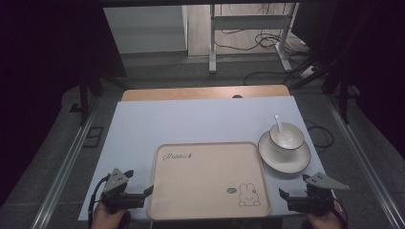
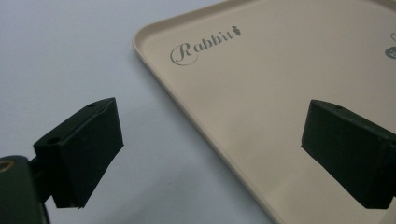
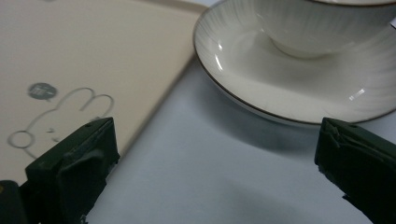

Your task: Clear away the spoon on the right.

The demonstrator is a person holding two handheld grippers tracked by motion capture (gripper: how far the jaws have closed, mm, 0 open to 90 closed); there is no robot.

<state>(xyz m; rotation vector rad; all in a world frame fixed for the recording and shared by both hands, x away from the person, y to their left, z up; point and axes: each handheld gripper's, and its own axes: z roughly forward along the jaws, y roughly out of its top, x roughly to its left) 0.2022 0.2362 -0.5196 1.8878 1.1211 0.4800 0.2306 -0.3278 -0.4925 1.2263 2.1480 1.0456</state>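
Starting at the lower left of the high view: my left gripper (image 1: 143,194) sits at the near edge of the table (image 1: 191,119), right beside the tray's left rim. In the left gripper view its jaws stand wide apart with nothing between the pads, one over the pale table, the other over the tray (image 2: 261,93), whose rim runs diagonally between them without touching either.

Centre of the high view now: the beige tray (image 1: 205,176) lies flat, with "Rabbit" lettering at its upper left and a little rabbit drawing (image 1: 249,195) at its lower right.

Moving right: a white saucer (image 1: 284,160) sits just beside the tray's upper right corner, a cup (image 1: 286,136) standing on it, a white spoon (image 1: 278,123) leaning in the cup.

Lower right: my right gripper (image 1: 282,195) rests at the near edge, just off the tray's right rim, below the saucer. In the right gripper view its jaws gape fully, holding nothing; the saucer (image 3: 299,79) lies ahead at upper right, the tray (image 3: 93,51) at left.
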